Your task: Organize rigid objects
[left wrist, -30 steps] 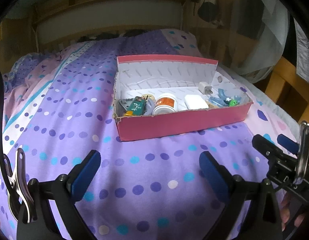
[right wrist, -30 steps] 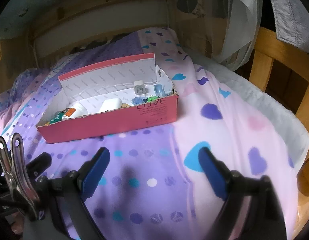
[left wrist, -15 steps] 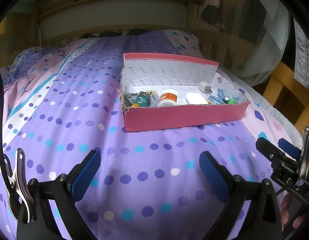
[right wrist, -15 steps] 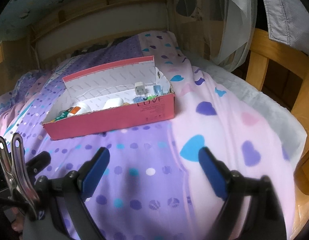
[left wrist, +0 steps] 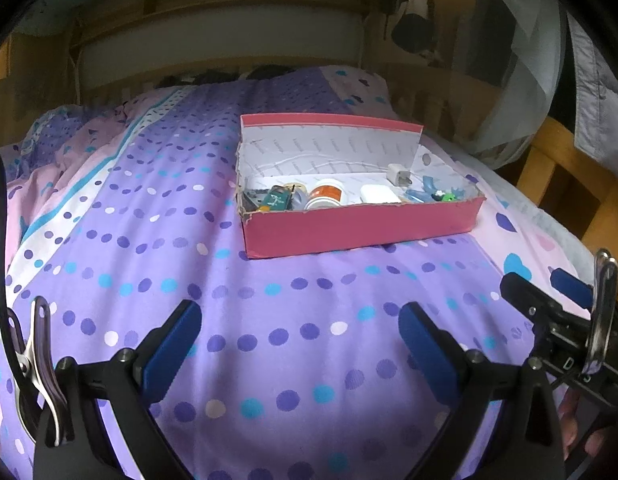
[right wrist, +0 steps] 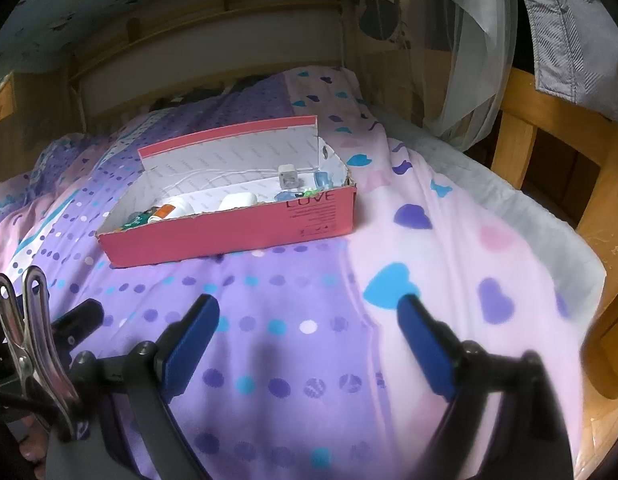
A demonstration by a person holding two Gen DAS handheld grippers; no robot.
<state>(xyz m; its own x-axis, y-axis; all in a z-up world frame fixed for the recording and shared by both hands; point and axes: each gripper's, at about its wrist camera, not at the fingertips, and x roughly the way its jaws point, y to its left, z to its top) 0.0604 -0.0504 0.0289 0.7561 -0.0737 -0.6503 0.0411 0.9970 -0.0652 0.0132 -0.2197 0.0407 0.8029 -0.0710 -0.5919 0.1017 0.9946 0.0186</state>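
Note:
A pink cardboard box [left wrist: 361, 230] with a white inside lies on the bed, lid open at the back. It holds an orange-labelled white bottle [left wrist: 327, 196], a white case [left wrist: 379, 195], a white charger plug [left wrist: 397, 174], a green packet [left wrist: 277, 201] and small blue and green bits [left wrist: 437, 194]. The box also shows in the right wrist view [right wrist: 229, 232]. My left gripper [left wrist: 301, 334] is open and empty, well short of the box. My right gripper [right wrist: 309, 332] is open and empty too, nearer the bed's right side; it shows at the right edge of the left wrist view [left wrist: 549, 300].
The bed has a purple dotted cover [left wrist: 129, 260] with a pink heart-patterned part [right wrist: 449, 248] on the right. A wooden headboard [left wrist: 217, 52] stands behind. A wooden frame [right wrist: 549, 152] and hanging netting [right wrist: 469, 60] are at the right.
Both grippers have drawn back and up from the box, which now looks smaller and farther. Both stay open and empty. The box's contents have not moved.

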